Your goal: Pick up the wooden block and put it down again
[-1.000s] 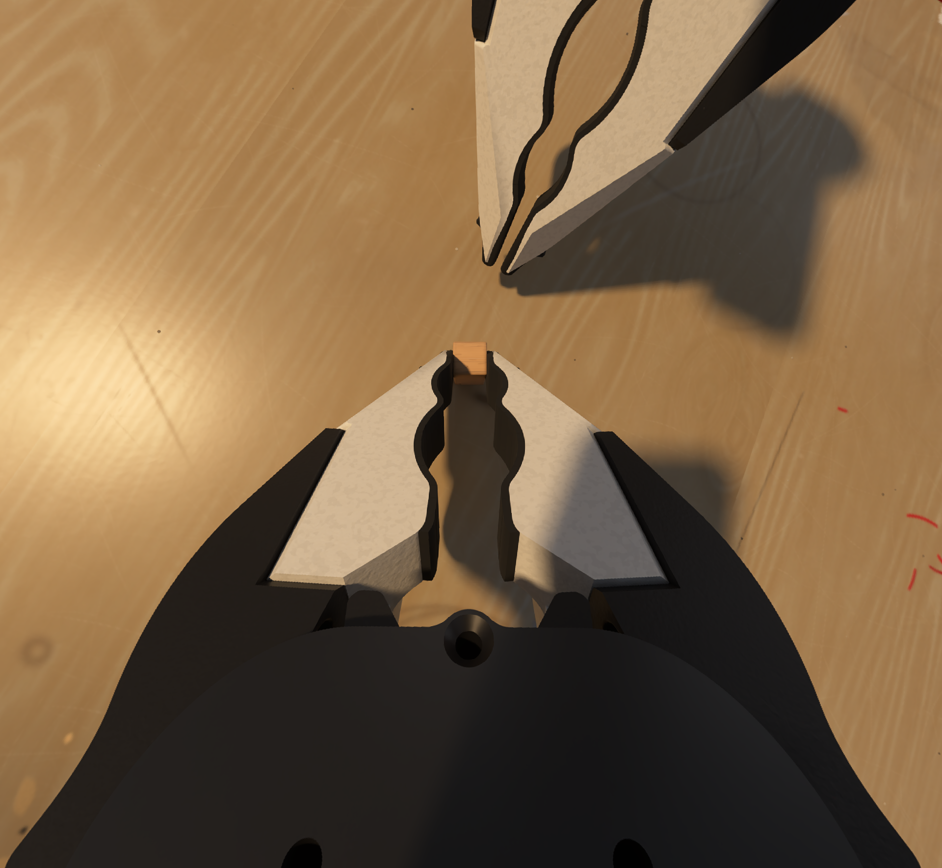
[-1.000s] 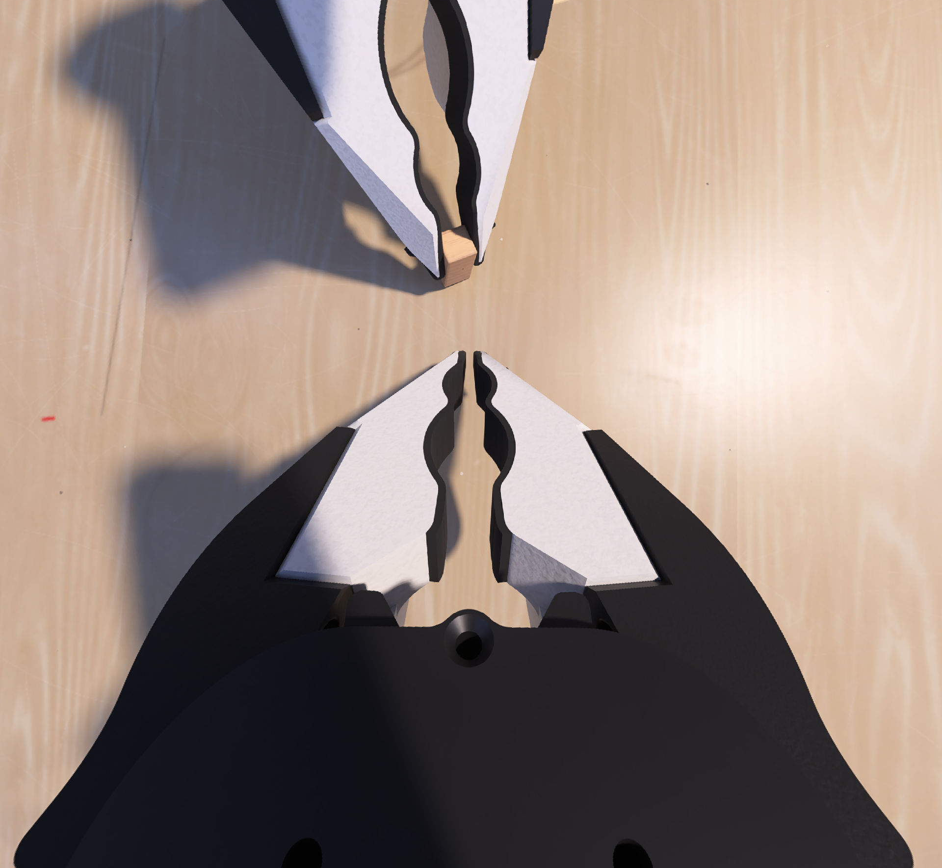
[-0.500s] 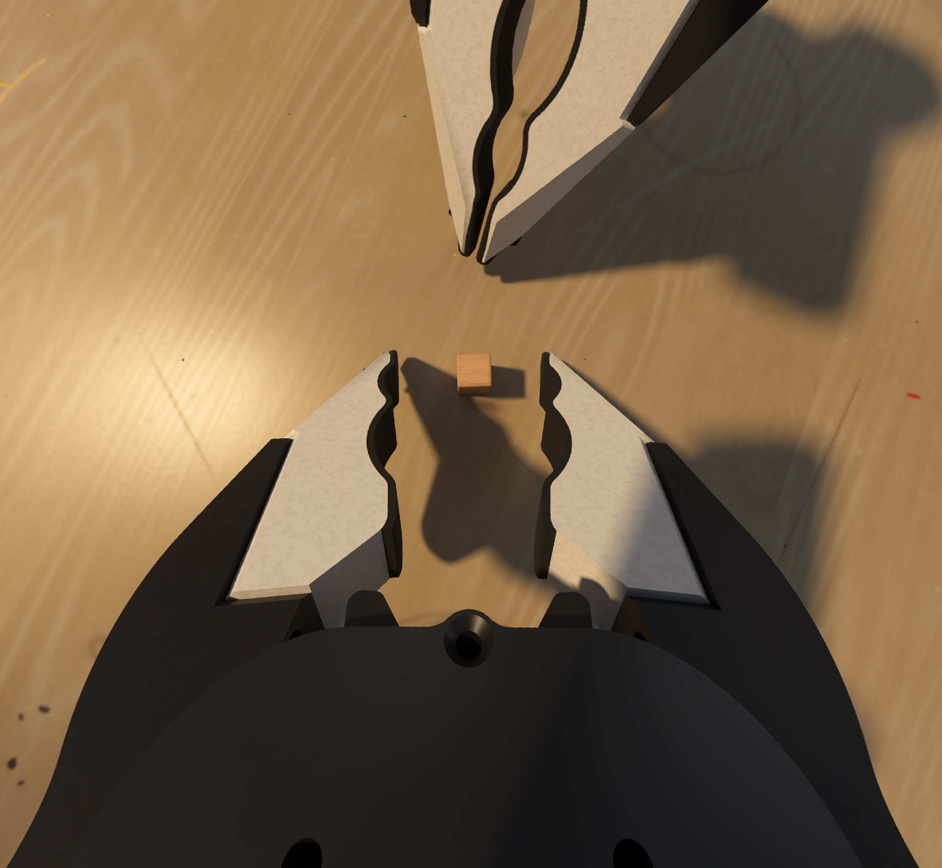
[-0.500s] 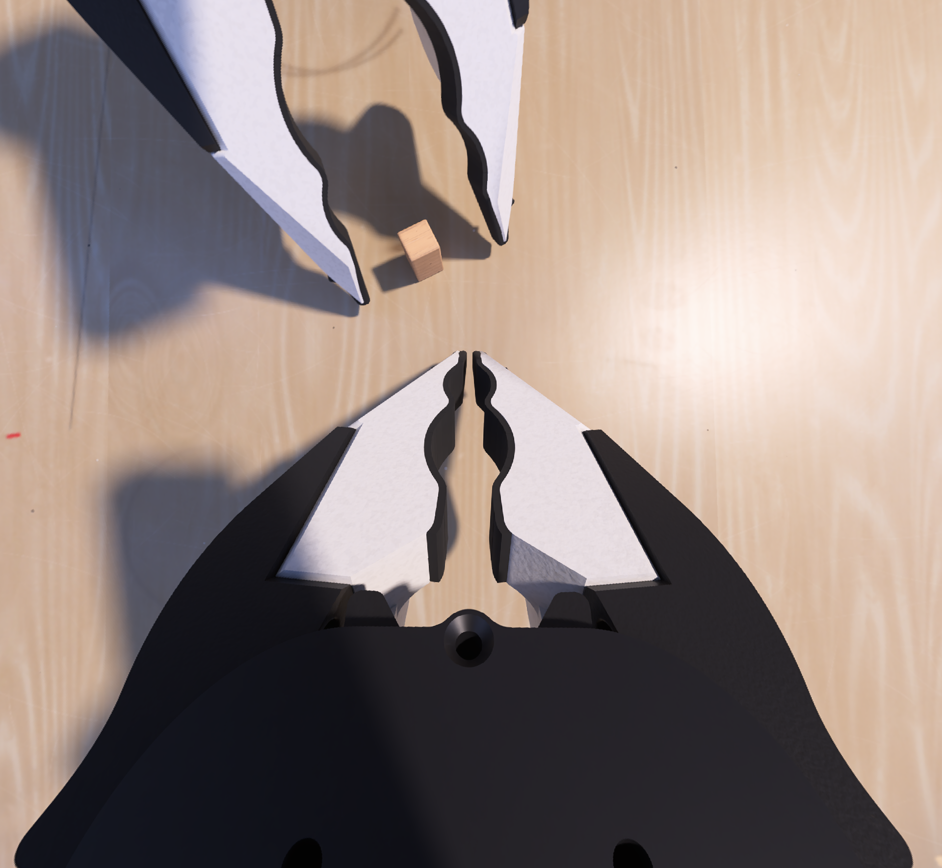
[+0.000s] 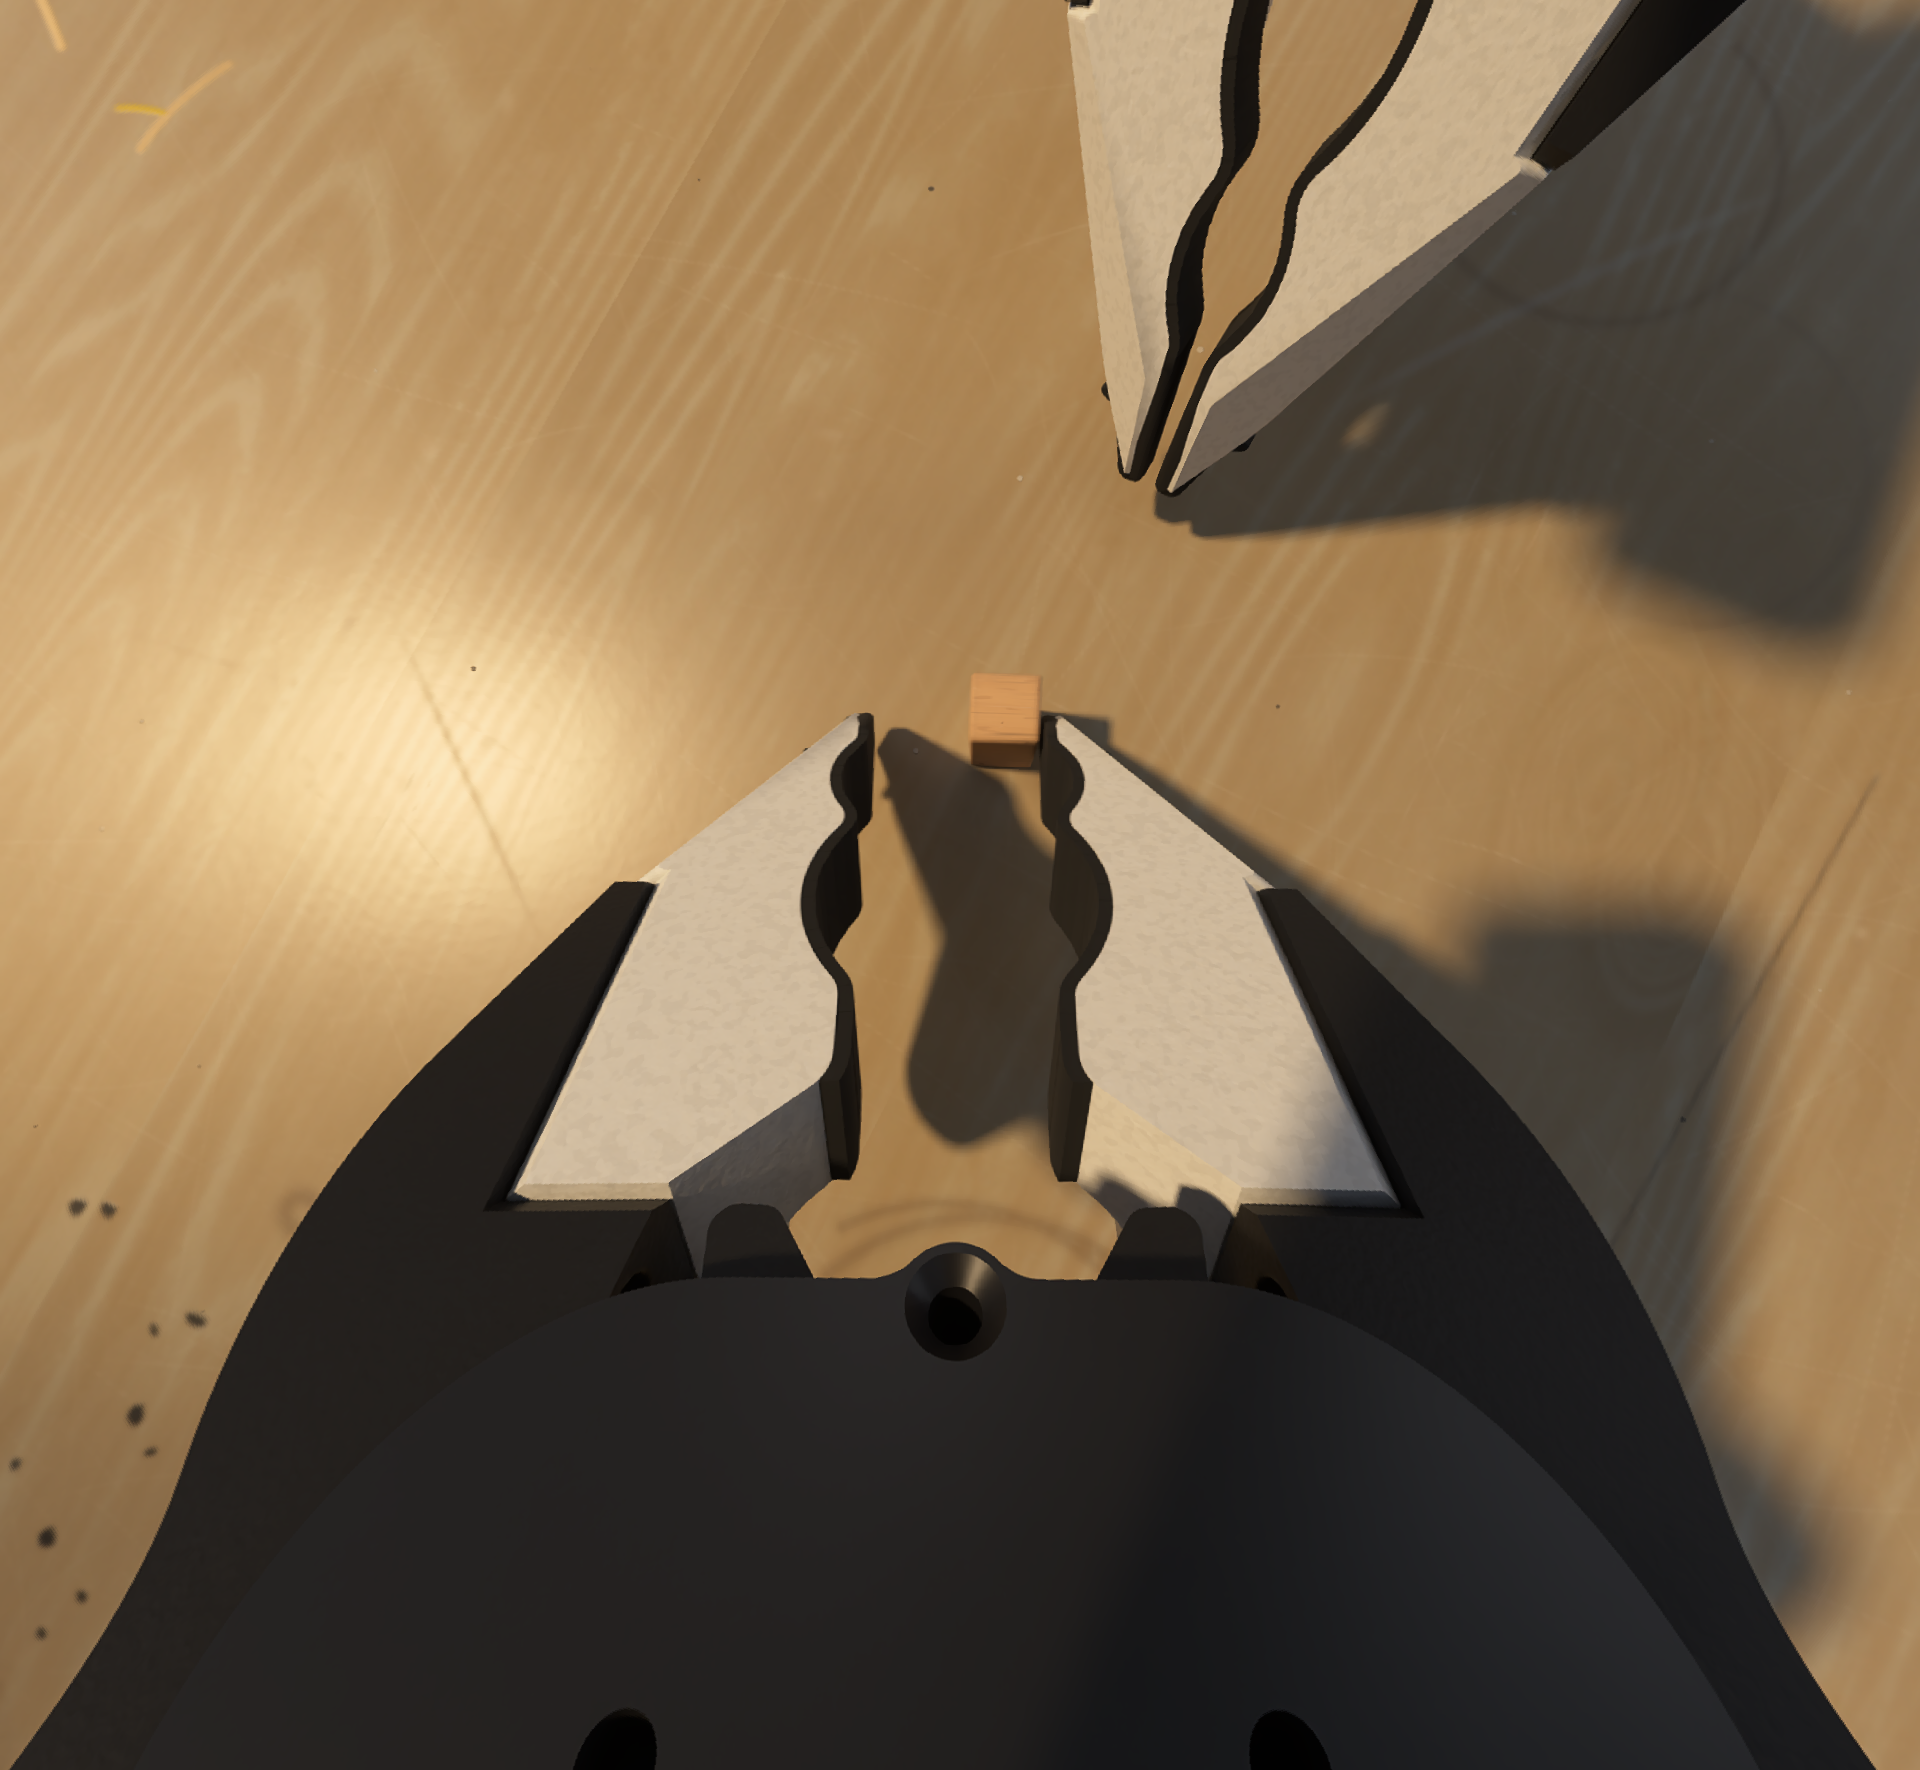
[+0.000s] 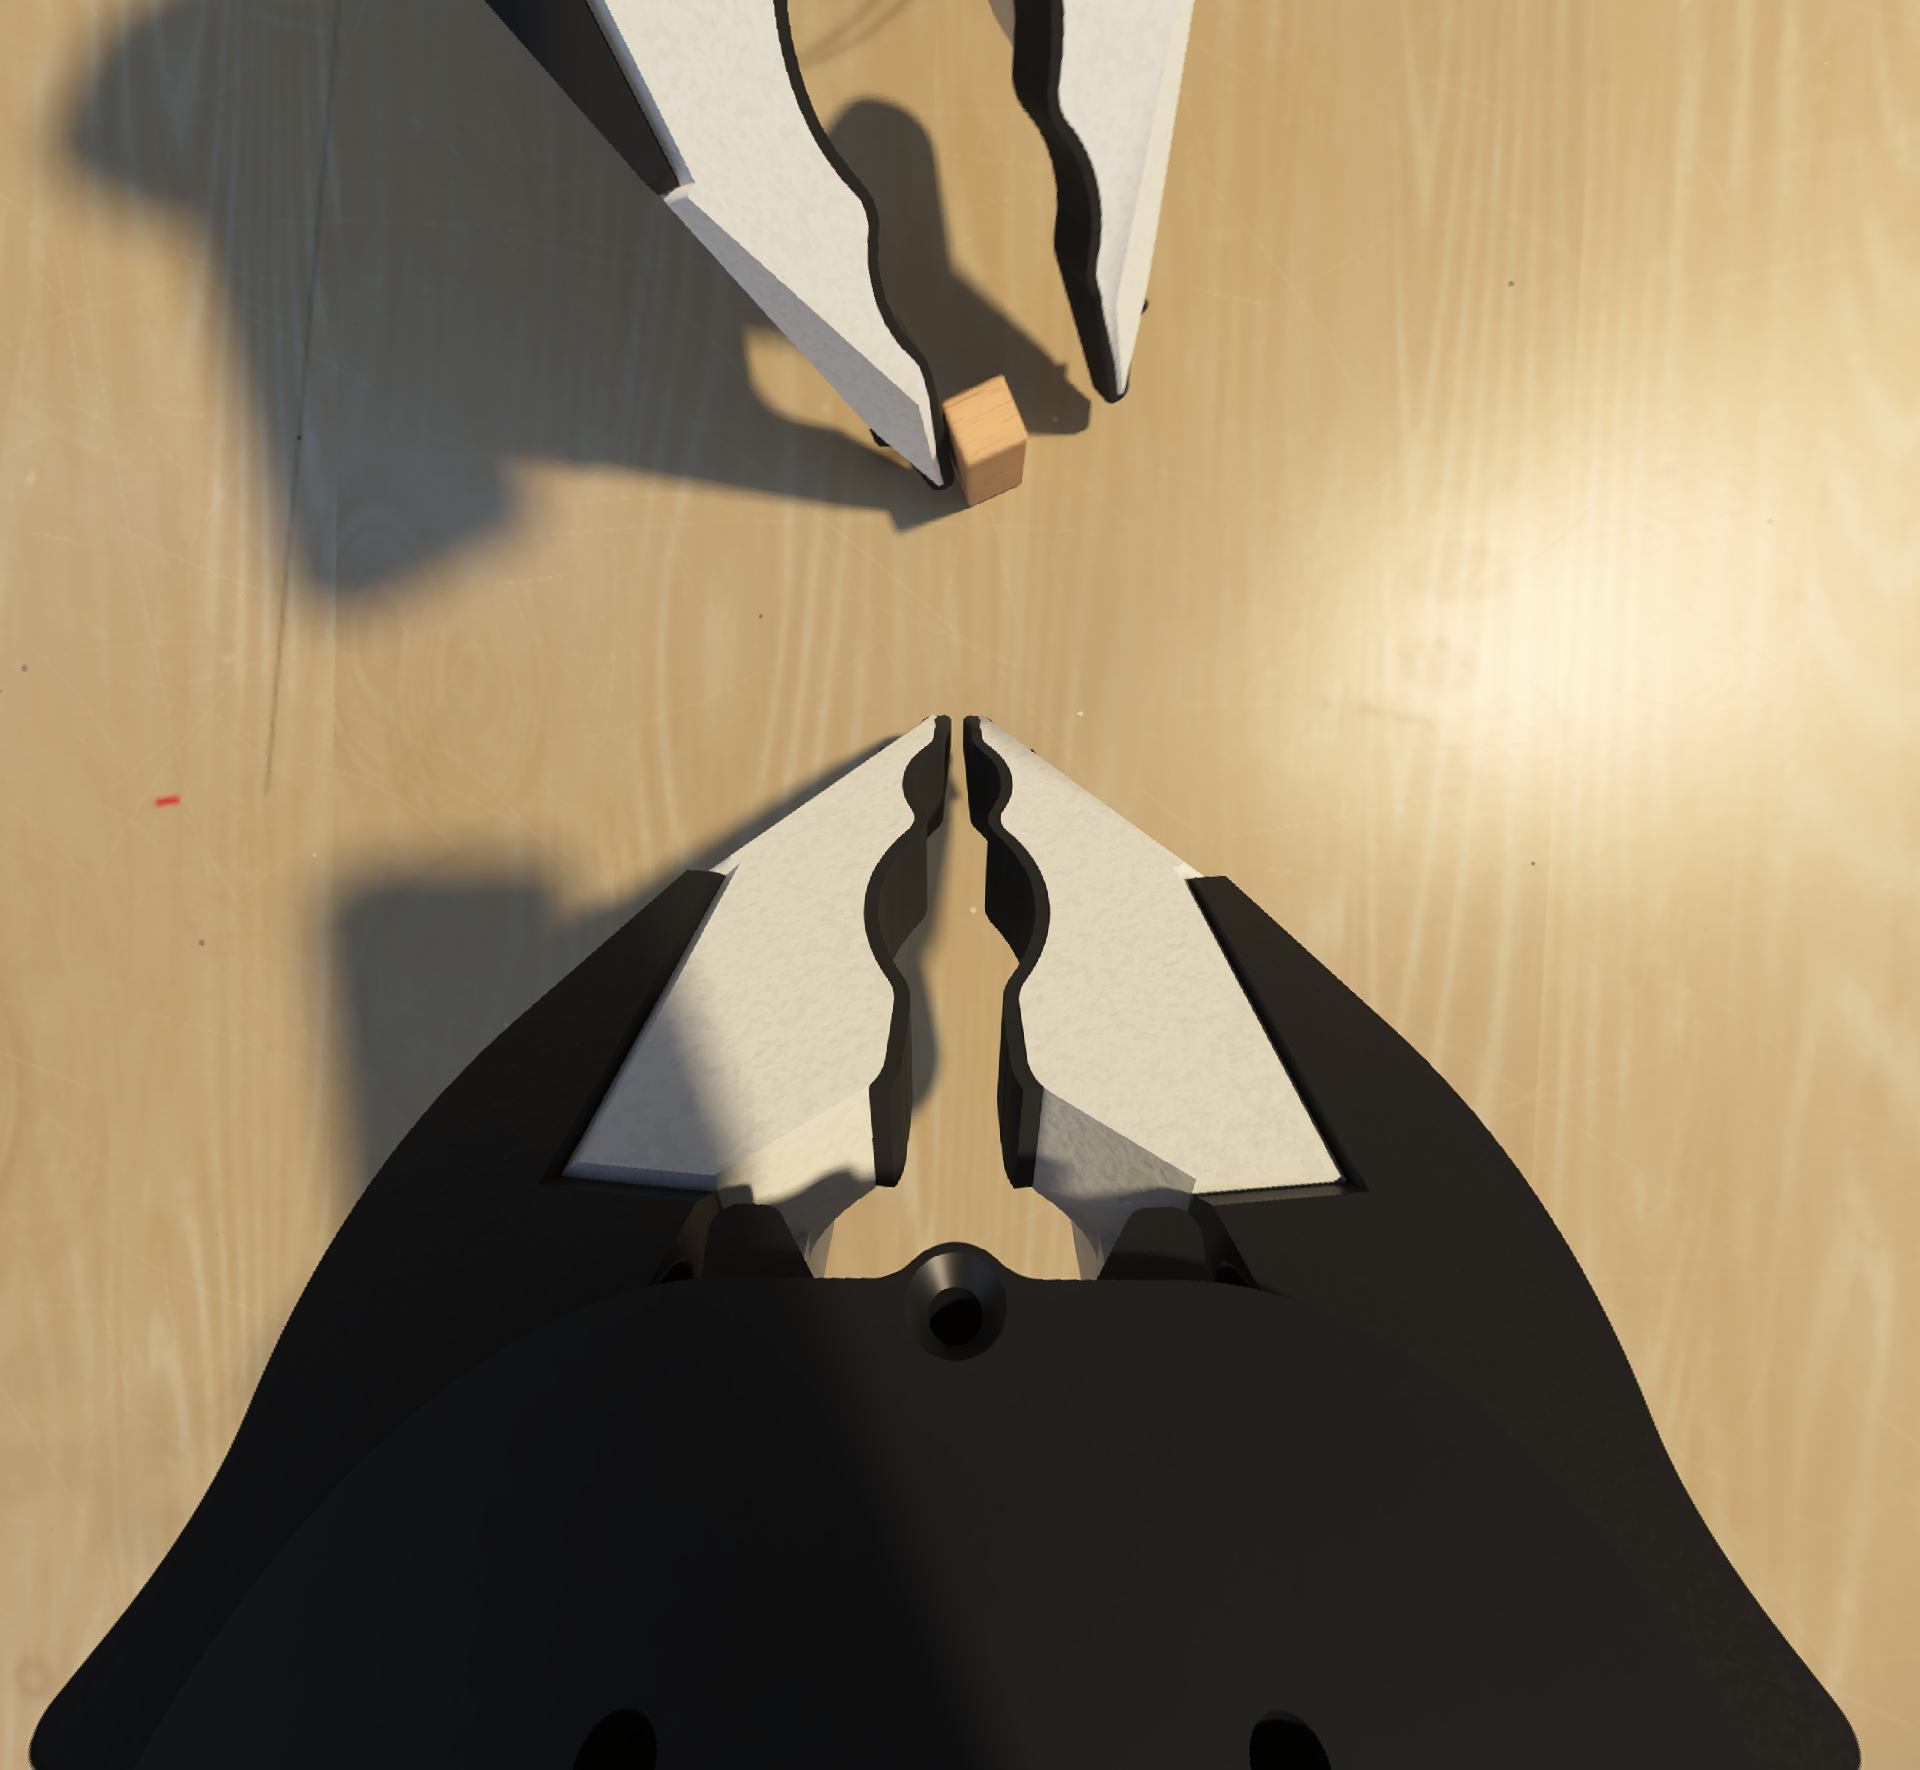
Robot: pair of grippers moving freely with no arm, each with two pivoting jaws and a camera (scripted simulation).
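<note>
The small wooden block (image 5: 1004,719) lies on the wooden table (image 5: 416,473). My left gripper (image 5: 958,728) is open, low over the table. The block sits just beyond its tips, against the inner edge of the right fingertip (image 5: 1070,764), and a gap separates it from the other finger. My right gripper (image 6: 956,725) is shut and empty, facing the left one with a stretch of bare table between. In the right wrist view the block (image 6: 987,442) stands beside one of the left gripper's fingers (image 6: 810,245). The right gripper also shows in the left wrist view (image 5: 1155,473), beyond the block and to its right.
The table carries dark shadows of both grippers, a few yellow scratches (image 5: 156,110) at the far left, black specks (image 5: 94,1211) at the near left and a small red mark (image 6: 166,799).
One second ago my left gripper was shut on the block. It then opened wide and left the block on the table. Now its jaws stand narrower, with the block against one tip.
</note>
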